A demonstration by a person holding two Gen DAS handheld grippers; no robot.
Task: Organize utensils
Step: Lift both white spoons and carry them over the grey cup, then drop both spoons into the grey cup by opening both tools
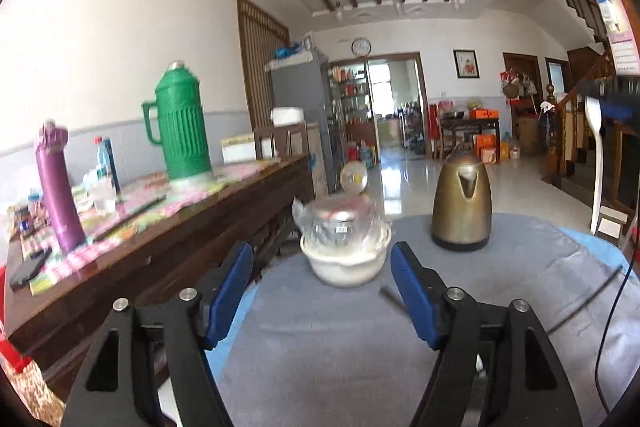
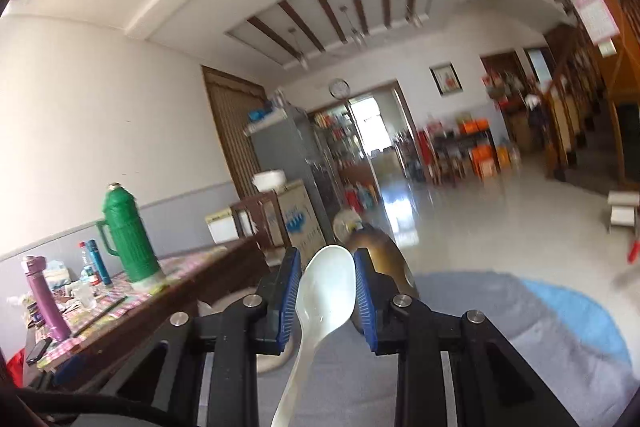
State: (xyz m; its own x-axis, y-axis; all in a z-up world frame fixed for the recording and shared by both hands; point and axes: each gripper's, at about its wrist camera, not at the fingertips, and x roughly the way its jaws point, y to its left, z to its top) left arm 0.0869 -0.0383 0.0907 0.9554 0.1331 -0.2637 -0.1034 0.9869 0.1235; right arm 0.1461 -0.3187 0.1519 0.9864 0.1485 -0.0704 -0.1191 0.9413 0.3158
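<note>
Grey-clothed table (image 1: 320, 347) | kettle (image 1: 462, 203) | right tool (image 2: 325, 291) grips spoon (image 2: 326, 291)

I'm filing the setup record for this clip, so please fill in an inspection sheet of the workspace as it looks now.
Surface: round table under a grey cloth, blue cover showing at its edge.
Job's things: white spoon held bowl-up; white bowl with a glass lid on it.
Clutter: brass-coloured kettle standing upright behind the bowl.
Grippers: left gripper open, nothing between its fingers; right gripper shut on the spoon.
Cables: black cable trailing over the table's right side.
Surroundings: wooden sideboard carrying a green flask, a purple flask and bottles; tiled floor beyond.
</note>
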